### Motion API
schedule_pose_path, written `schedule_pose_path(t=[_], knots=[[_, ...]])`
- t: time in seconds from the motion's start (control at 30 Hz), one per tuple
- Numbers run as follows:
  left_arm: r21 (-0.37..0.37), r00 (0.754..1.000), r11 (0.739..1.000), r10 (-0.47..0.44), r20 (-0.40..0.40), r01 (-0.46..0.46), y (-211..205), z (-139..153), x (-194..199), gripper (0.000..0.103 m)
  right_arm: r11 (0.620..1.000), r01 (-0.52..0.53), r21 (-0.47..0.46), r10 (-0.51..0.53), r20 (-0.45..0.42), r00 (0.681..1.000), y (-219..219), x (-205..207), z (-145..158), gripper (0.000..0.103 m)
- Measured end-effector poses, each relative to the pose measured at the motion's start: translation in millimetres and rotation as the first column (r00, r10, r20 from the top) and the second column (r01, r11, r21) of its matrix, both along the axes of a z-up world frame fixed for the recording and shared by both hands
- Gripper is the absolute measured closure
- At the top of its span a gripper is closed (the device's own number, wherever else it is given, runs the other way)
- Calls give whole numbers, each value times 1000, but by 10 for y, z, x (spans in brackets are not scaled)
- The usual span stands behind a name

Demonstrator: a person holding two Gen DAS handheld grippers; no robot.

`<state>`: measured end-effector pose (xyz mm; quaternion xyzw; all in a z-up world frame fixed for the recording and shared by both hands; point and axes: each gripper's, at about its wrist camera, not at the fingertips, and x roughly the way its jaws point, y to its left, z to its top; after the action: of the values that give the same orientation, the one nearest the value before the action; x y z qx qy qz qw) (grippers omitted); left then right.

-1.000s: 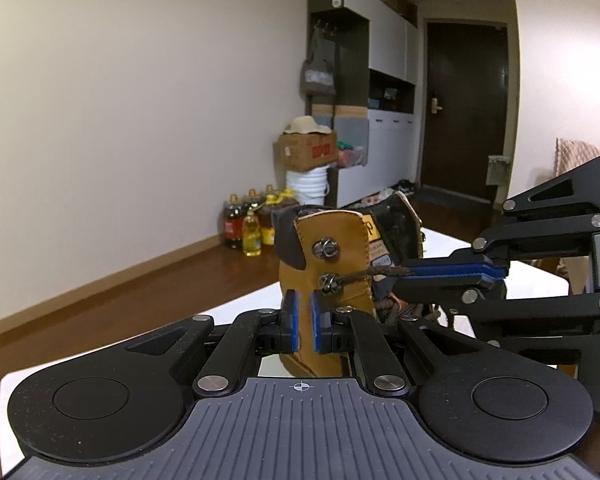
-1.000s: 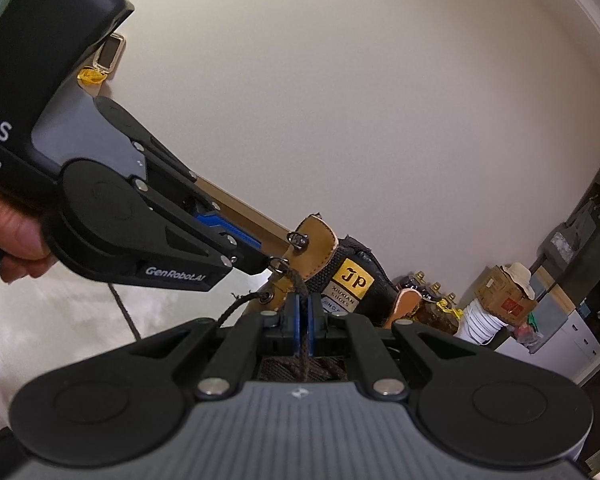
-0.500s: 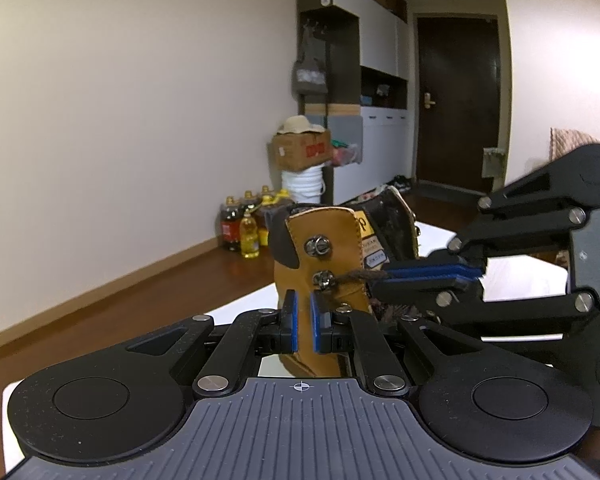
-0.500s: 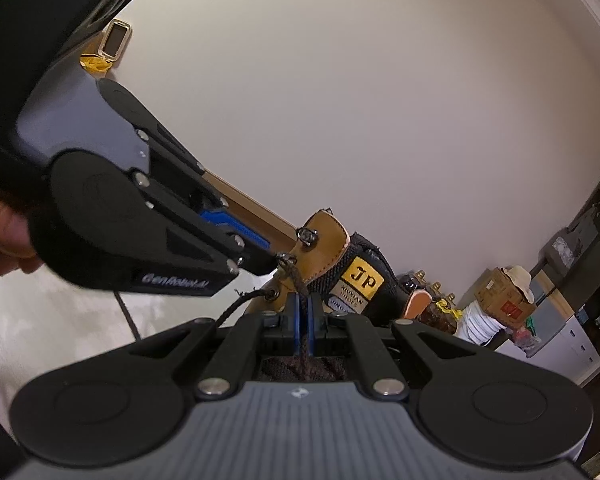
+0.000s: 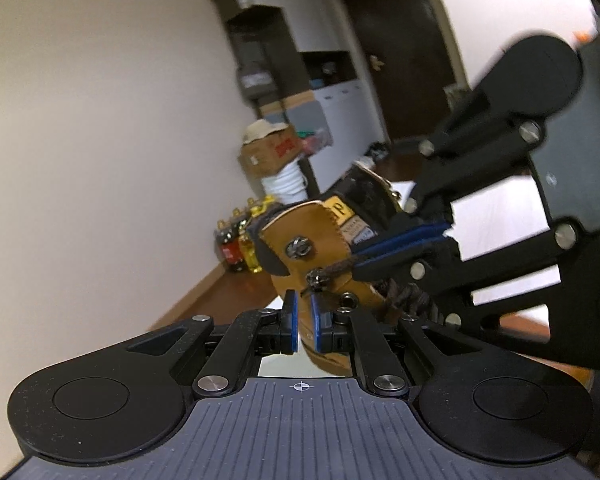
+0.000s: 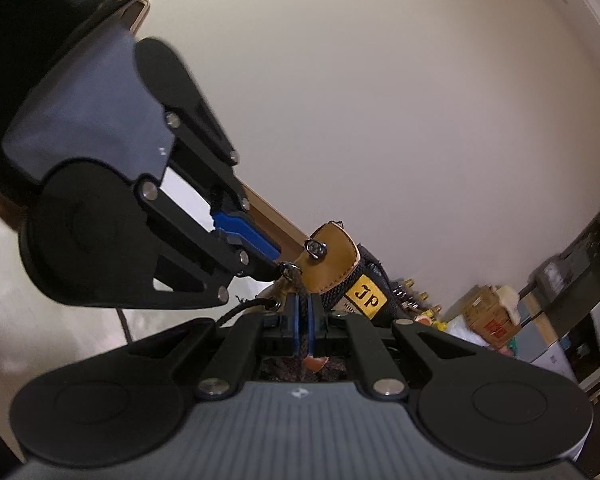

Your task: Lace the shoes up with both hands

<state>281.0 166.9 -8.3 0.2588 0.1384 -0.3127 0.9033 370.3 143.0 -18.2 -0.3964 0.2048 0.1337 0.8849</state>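
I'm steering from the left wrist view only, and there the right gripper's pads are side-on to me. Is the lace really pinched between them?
Observer: Yes. In the right wrist view the right gripper is shut on the lace, which comes down from the boot's second hook and runs between the pads.
Operator: Any slack lace I can't see?
Observer: Yes. A loose strand leaves the boot just left of those pads and trails away over the white surface.
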Motion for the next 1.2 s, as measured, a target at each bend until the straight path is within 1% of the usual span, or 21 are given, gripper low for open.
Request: schedule_pose_path(t=[0.2, 0.43, 0.53, 0.57, 0.6, 0.63, 0.7, 0.77, 0.87, 0.93, 0.97, 1.03, 1.1, 1.2], knots=[[103, 996, 994, -38, 79, 30, -100, -73, -102, 93, 998, -12, -60, 13, 20, 1000, 42, 13, -59, 98], [199, 986, 977, -106, 127, 80, -180, -152, -196, 93, 995, -23, -96, 26, 28, 999, 63, 50, -78, 98], [217, 983, 972, -125, 133, 95, -193, -185, -223, 93, 995, -27, -100, 30, 29, 999, 61, 72, -80, 98], [221, 982, 970, -132, 132, 100, -194, -194, -232, 97, 994, -28, -102, 31, 30, 999, 63, 78, -83, 98], [218, 983, 970, -139, 123, 109, -191, -197, -235, 98, 994, -28, -102, 32, 31, 999, 68, 80, -84, 98], [210, 983, 971, -143, 113, 117, -183, -196, -226, 100, 995, -29, -99, 32, 32, 999, 68, 90, -85, 98], [172, 986, 977, -141, 87, 124, -146, -190, -211, 100, 995, -30, -91, 33, 31, 999, 58, 105, -81, 98], [136, 991, 984, -120, 53, 112, -89, -191, -187, 100, 997, -34, -74, 36, 29, 999, 33, 122, -75, 98], [122, 999, 991, -54, -1, 54, 16, -252, -162, 101, 998, -50, -26, 50, 15, 999, -49, 133, -51, 94], [152, 999, 988, 20, -28, -15, 95, -312, -154, 101, 998, -58, 10, 58, 1, 998, -117, 116, -29, 91], [165, 997, 985, 65, -50, -56, 155, -351, -148, 101, 998, -61, 34, 61, -3, 998, -168, 100, -13, 91], [189, 986, 973, 148, -78, -131, 287, -430, -143, 101, 993, -56, 100, 56, 3, 998, -328, 56, 34, 91], [213, 965, 956, 233, -120, -204, 478, -523, -146, 101, 988, -32, 154, 31, 4, 999, -505, 32, 79, 91], [271, 936, 929, 304, -175, -251, 672, -678, -173, 101, 975, 18, 221, -15, -14, 1000, -805, -15, 80, 91]])
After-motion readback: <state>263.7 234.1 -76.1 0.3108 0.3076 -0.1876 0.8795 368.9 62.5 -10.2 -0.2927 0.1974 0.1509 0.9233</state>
